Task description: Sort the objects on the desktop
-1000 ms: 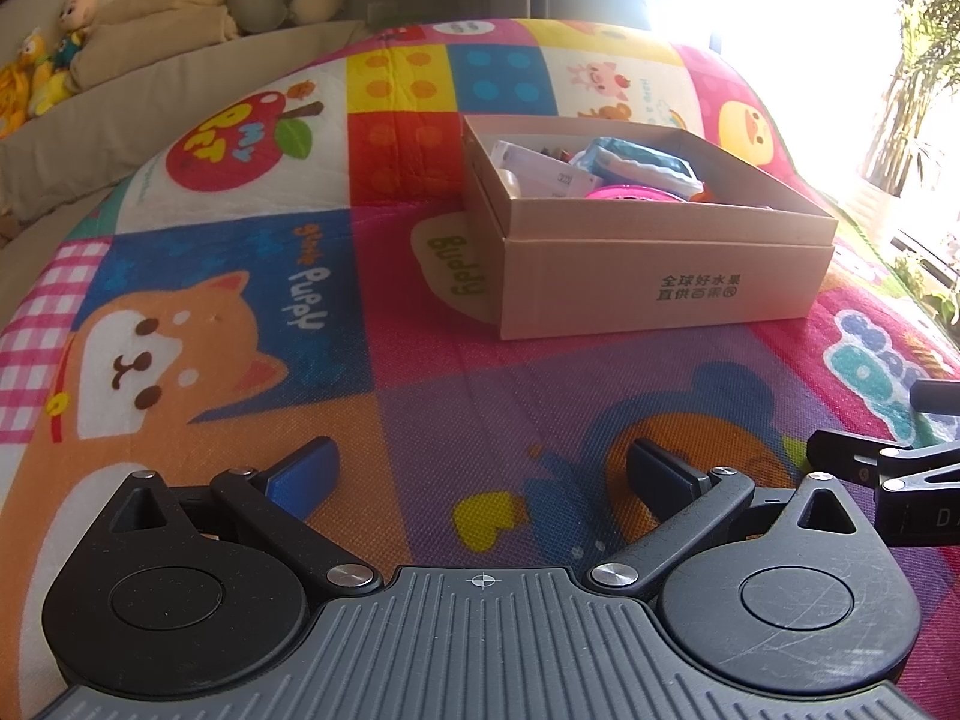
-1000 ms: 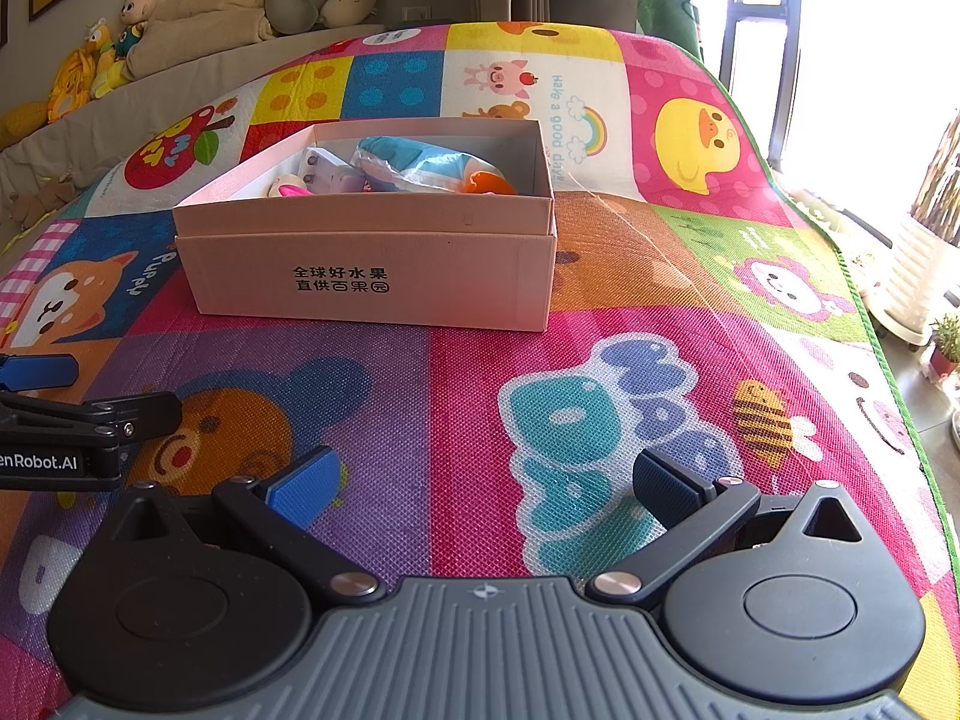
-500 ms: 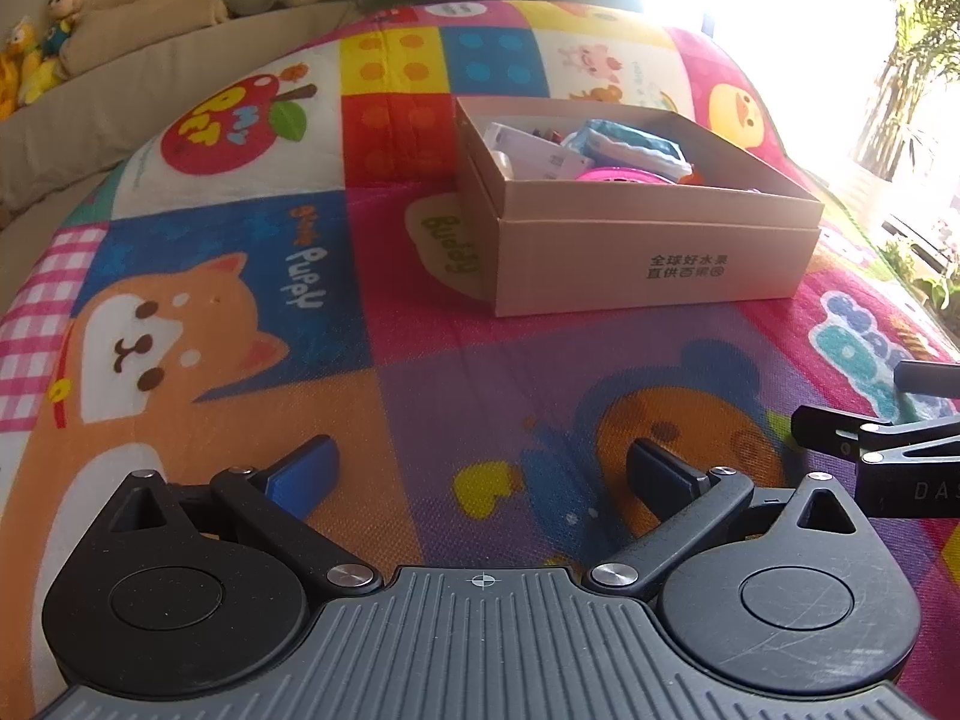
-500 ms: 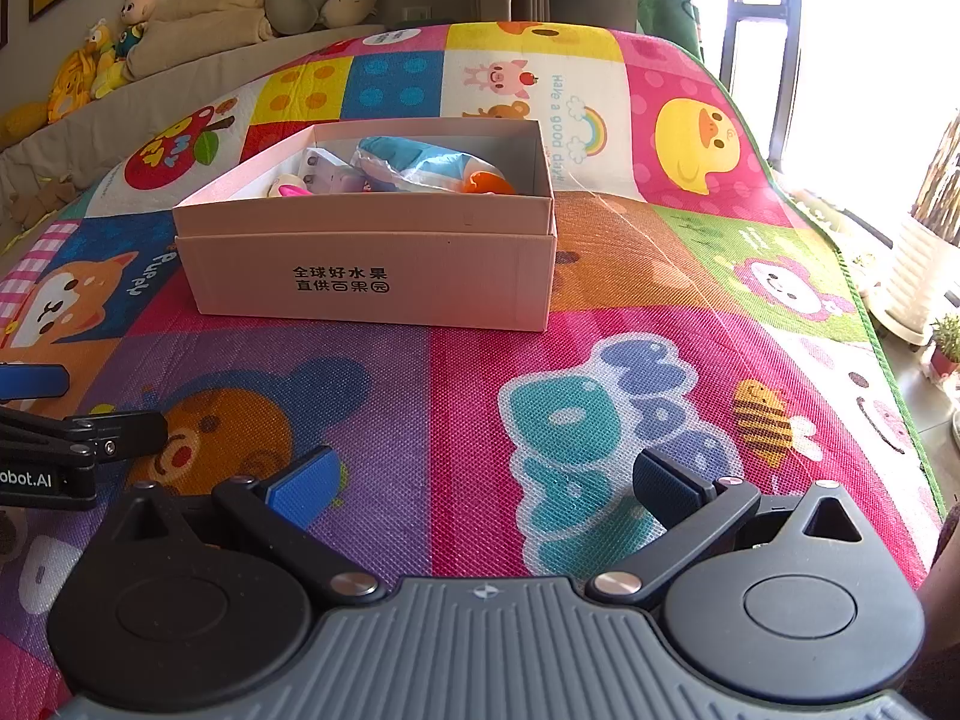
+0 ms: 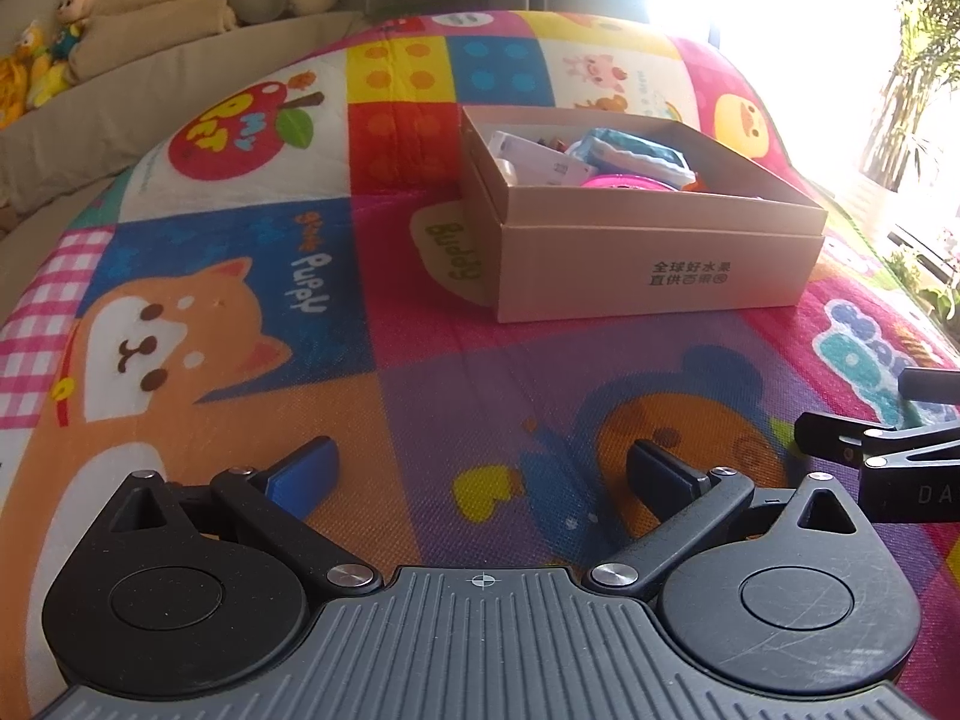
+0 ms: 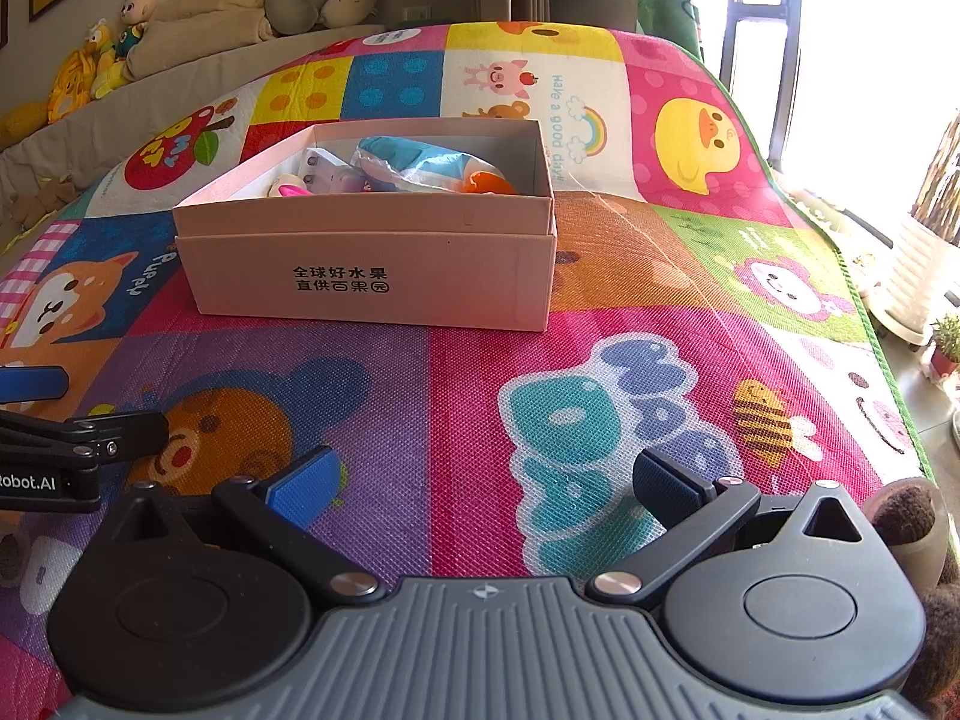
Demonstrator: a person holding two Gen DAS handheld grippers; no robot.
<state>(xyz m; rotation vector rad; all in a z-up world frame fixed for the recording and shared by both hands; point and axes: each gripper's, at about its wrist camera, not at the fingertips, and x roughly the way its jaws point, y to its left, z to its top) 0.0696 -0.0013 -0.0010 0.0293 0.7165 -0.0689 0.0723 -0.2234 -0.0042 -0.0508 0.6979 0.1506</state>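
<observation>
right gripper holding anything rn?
No: in the right wrist view the right gripper has its fingers spread wide with only the play mat between them.

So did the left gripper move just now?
Yes. The left gripper pulled back a little: the box sits farther off and higher in the left wrist view than it did a second ago.
</observation>
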